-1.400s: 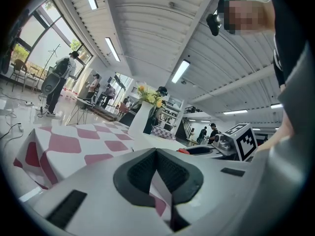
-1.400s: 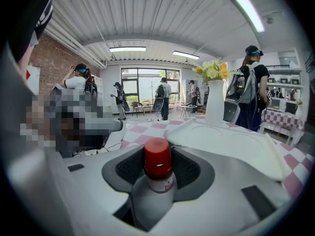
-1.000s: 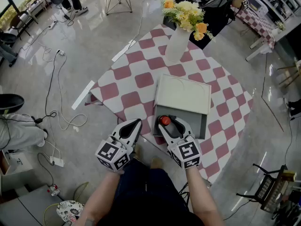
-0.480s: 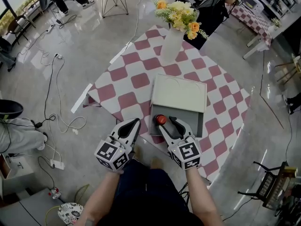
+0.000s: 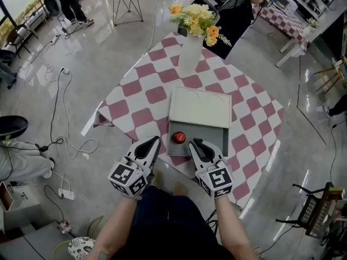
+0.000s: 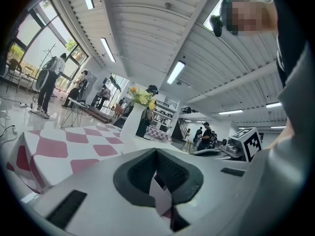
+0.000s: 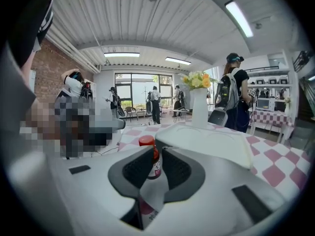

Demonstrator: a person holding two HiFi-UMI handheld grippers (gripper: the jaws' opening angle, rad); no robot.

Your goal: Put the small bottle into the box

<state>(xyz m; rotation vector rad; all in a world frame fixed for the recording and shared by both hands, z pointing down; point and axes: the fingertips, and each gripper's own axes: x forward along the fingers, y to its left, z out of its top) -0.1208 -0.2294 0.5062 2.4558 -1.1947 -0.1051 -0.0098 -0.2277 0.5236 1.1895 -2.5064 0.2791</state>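
The small bottle [image 5: 179, 137] with a red cap stands upright at the front left of the grey box base [image 5: 217, 141]. The box's white lid [image 5: 198, 108] lies open behind it. My right gripper [image 5: 195, 143] is just short of the bottle, to its right, and does not touch it. Its jaws have just been closing to a narrow gap with nothing between them. In the right gripper view the bottle [image 7: 153, 160] shows a little ahead of the right gripper [image 7: 157, 149]. My left gripper [image 5: 155, 142] hangs shut and empty at the table's front edge; the left gripper [image 6: 155, 150] looks across the cloth.
A white vase of yellow and orange flowers [image 5: 188, 52] stands at the far side of the table, which has a pink-and-white chequered cloth [image 5: 146, 99]. Cables lie on the floor at left [image 5: 65, 118]. People stand in the background.
My right gripper has drawn back from the bottle, which now stands alone in the box, and its jaws have narrowed. The left gripper has stayed put.
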